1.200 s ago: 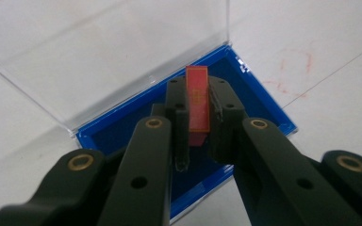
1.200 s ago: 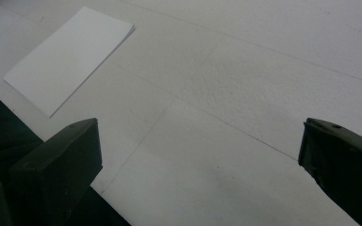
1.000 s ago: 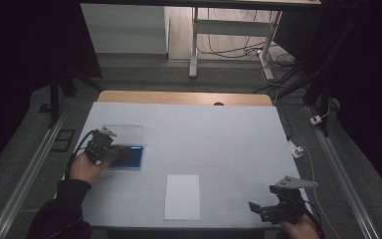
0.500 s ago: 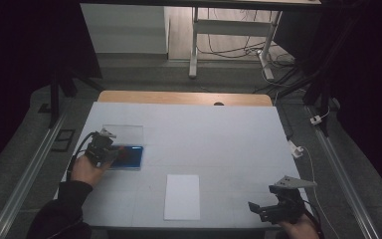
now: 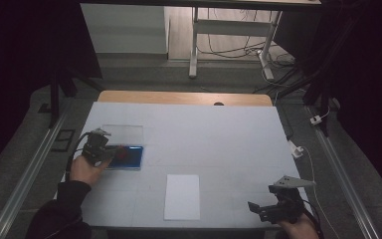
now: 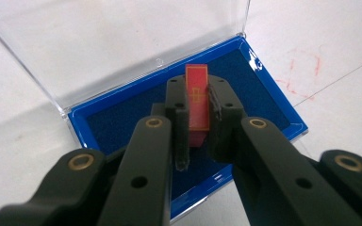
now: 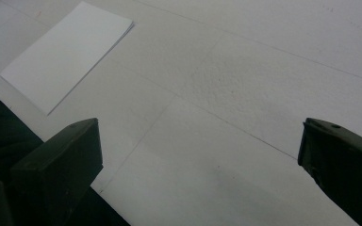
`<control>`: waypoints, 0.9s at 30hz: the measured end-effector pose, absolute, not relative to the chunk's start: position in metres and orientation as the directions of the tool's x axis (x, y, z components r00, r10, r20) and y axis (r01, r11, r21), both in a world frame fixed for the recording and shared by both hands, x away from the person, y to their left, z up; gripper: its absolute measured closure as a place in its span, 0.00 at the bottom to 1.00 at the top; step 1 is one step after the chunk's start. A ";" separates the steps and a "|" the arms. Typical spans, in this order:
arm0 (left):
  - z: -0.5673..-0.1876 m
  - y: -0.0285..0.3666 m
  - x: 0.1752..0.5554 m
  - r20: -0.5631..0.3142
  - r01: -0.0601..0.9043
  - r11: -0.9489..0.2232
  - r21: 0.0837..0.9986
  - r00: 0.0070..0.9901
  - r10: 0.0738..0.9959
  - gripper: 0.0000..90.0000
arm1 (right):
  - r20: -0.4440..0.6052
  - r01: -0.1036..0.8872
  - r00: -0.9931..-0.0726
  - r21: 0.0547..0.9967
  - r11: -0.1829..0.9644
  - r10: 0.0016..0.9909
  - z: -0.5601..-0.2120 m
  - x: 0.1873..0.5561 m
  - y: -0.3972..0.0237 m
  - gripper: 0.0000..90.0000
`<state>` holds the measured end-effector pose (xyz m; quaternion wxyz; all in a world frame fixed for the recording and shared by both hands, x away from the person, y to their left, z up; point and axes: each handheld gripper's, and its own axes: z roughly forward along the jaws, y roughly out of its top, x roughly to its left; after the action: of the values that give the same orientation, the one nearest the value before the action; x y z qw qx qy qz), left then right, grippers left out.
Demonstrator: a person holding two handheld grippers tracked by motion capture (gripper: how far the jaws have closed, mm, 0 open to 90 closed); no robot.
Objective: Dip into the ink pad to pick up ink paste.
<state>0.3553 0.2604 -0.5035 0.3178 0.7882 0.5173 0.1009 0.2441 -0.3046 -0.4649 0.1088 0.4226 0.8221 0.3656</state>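
A small red block (image 6: pixel 197 101) with gold markings sat squeezed between the two black jaws of the left gripper (image 6: pixel 198 117), standing upright with its top end poking out past the jaw tips. It hung just above the dark blue lining of an open blue case (image 6: pixel 264 101), whose clear lid (image 6: pixel 118 42) lay folded back flat on the table beyond it. In the high view the left gripper (image 5: pixel 110 152) sat over the left end of that case (image 5: pixel 132 158), near the left edge of the white table (image 5: pixel 219 134). A white sheet of paper (image 5: pixel 181 196) lay near the front edge, well apart from the case. At the front right corner the right gripper (image 5: pixel 264 209) rested with its jaws spread wide, nothing between them.
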 end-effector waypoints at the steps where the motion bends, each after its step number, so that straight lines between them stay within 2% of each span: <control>1: -0.503 0.259 0.355 -0.158 0.749 -0.270 0.605 0.446 0.881 0.90 | 0.130 0.615 -0.619 0.693 0.375 0.775 -0.465 0.244 -0.305 0.01; 3: -0.502 0.255 0.354 -0.123 0.740 -0.296 0.603 0.454 0.883 0.90 | 0.129 0.615 -0.620 0.693 0.376 0.774 -0.465 0.244 -0.304 0.01; 14: -0.496 0.249 0.354 -0.049 0.718 -0.381 0.583 0.499 0.865 0.89 | 0.135 0.618 -0.617 0.694 0.370 0.775 -0.465 0.244 -0.306 0.01; 27: -0.471 0.255 0.342 -0.041 0.653 -0.345 0.674 0.500 0.865 0.89 | 0.137 0.621 -0.614 0.692 0.368 0.777 -0.465 0.243 -0.306 0.01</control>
<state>0.3421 0.2548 -0.4709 0.3232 0.8036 0.4721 0.1642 0.2428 -0.3060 -0.4647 0.1068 0.4262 0.8200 0.3667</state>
